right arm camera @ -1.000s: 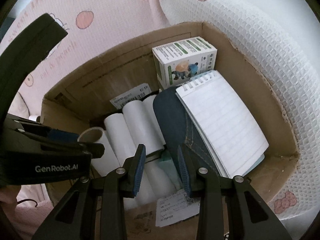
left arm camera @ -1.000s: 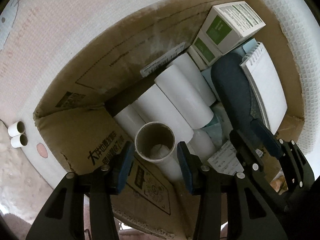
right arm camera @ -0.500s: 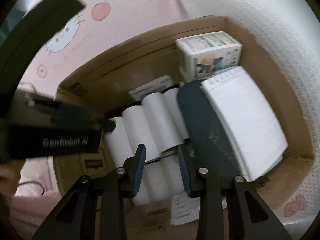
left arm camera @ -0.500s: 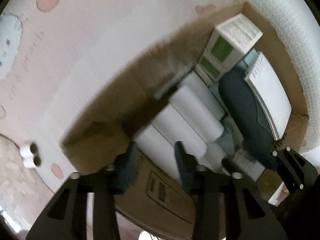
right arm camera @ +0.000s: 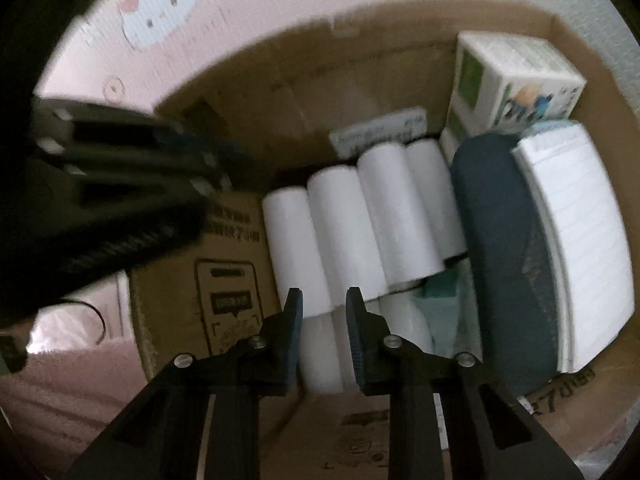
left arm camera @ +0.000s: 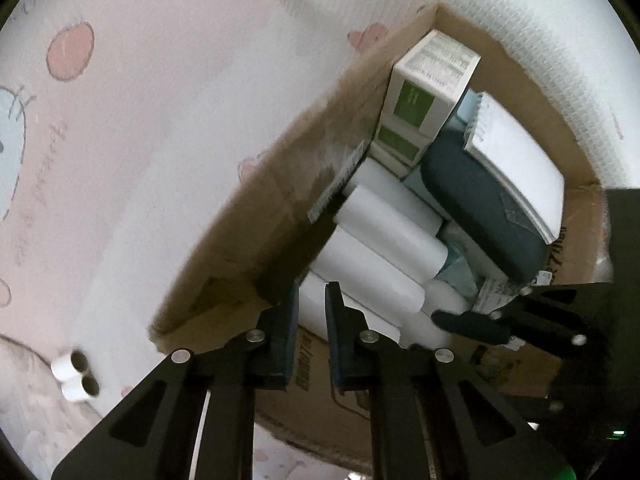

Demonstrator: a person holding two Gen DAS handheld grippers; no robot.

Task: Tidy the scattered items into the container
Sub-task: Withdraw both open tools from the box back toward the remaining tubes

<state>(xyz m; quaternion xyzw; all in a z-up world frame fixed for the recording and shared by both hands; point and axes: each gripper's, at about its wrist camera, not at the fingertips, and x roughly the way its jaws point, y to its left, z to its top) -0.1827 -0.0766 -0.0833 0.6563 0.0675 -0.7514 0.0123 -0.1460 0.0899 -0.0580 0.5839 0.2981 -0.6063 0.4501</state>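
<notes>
**A:** What's in the cardboard box (right arm camera: 372, 60) so far?

**B:** It looks nearly full. A row of white paper rolls (right arm camera: 348, 224) lies side by side in the middle. To their right are a dark blue case (right arm camera: 500, 248) and a spiral notepad (right arm camera: 580, 240) leaning on it, with a green-and-white carton (right arm camera: 516, 76) in the far corner.

**A:** Anything left outside?

**B:** Yes. Two small white rolls (left arm camera: 78, 376) sit together on the pink patterned blanket (left arm camera: 140, 120), well apart from the box. As far as I can see, they are the only stray items.

**A:** And the claws?

**B:** The left gripper (left arm camera: 312, 300) is closed and empty, above the box's near edge. The right gripper (right arm camera: 322, 304) hangs over the rolls inside, its jaws closing with nothing pinched between them.

**A:** So mostly done?

**B:** I'd say so, with that pair to collect.
</notes>
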